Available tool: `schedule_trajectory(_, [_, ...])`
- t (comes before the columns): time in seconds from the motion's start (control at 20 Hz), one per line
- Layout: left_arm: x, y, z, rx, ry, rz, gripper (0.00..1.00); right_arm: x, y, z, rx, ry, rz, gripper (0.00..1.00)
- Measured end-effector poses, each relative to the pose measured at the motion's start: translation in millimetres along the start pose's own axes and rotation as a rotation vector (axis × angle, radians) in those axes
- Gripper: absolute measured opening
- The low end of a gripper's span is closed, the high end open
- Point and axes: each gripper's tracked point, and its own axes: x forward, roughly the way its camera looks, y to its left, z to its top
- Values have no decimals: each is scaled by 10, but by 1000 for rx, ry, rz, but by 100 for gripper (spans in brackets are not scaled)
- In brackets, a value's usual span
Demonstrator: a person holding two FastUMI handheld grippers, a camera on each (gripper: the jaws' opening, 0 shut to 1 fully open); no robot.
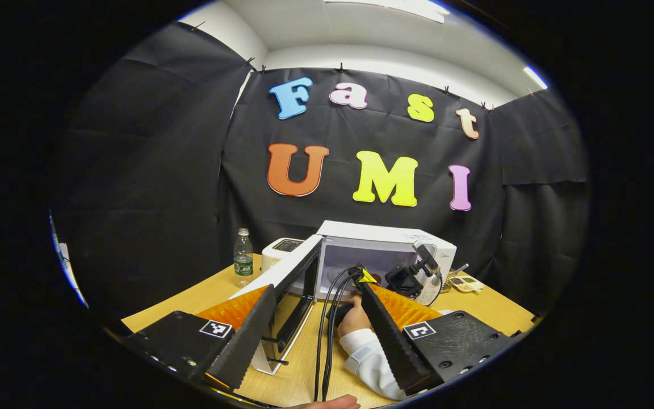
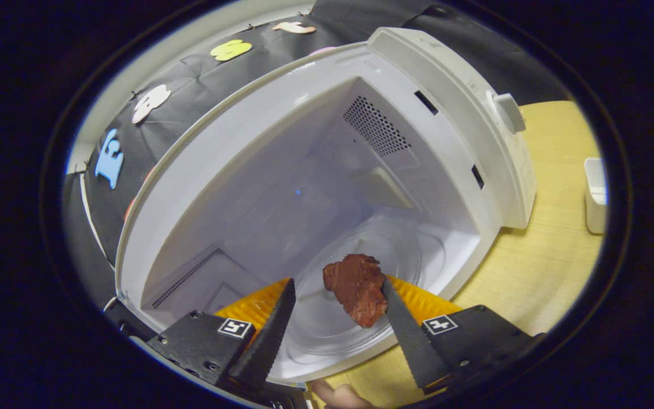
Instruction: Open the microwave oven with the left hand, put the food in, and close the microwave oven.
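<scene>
The white box-shaped microwave oven [image 1: 384,250] stands on the pale wooden bench [image 1: 491,309] with its door [image 1: 290,272] swung wide open toward the left gripper view's camera. The left claw [image 1: 317,298] is released, its two fingers spread well apart with nothing between them, hanging in front of the open door's edge. Beyond it a hand in a white sleeve [image 1: 369,358] holds the right claw [image 1: 412,278] at the mouth of the oven, with black cables [image 1: 327,335] trailing back over the bench. A clear plastic water bottle with a green label [image 1: 242,258] stands upright left of the oven, beside a white toaster-like appliance [image 1: 281,250]. In the right gripper view the right claw [image 2: 335,298] is open over the clear round glass turntable [image 2: 361,272] inside the white cavity. The dark reddish-brown lump of food [image 2: 357,287] touches the inner side of one finger [image 2: 401,318] and stands clear of the other; whether it rests on the turntable cannot be told. A small white container [image 2: 595,196] sits on the bench to the right of the oven.
</scene>
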Motion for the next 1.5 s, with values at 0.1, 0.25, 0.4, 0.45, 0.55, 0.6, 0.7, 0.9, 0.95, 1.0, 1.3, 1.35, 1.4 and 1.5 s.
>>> schedule_trajectory(0.1, [-48,18,-16,13,6,7,94,0,-32,-13,-82,8,-33,85])
schedule_trajectory(0.25, [-114,-3,-8,23,6,6,94,35,-80,-91,-245,49,-51,98])
schedule_trajectory(0.4, [-189,45,-19,38,5,25,94,31,-122,-110,-352,81,-37,98])
schedule_trajectory(0.45, [-218,75,-7,41,1,34,93,37,-137,-113,-389,94,-36,99])
schedule_trajectory(0.55, [-280,88,10,35,-3,39,94,30,-181,-137,-487,128,-38,98])
schedule_trajectory(0.6, [-297,77,-3,30,-2,39,94,18,-184,-163,-528,146,-32,99])
schedule_trajectory(0.7, [-377,166,4,26,-8,70,94,-10,-179,-201,-579,173,-7,99])
schedule_trajectory(0.9, [-546,285,51,13,-30,105,93,-46,-248,-204,-704,236,10,99])
schedule_trajectory(0.95, [-569,322,55,6,-33,112,93,-43,-254,-216,-732,261,14,99])
schedule_trajectory(1.0, [-579,338,36,1,-28,115,93,-78,-256,-223,-776,284,19,98])
schedule_trajectory(1.3, [-707,472,11,17,-29,175,93,-290,-274,-45,-1015,307,38,100])
schedule_trajectory(1.35, [-715,485,9,18,-29,179,93,-347,-282,-17,-1013,311,47,94])
schedule_trajectory(1.4, [-726,530,24,22,-31,185,94,-406,-290,11,-1000,315,62,100])
schedule_trajectory(1.5, [-734,614,51,29,-41,203,93,-572,-251,132,-964,303,101,100])
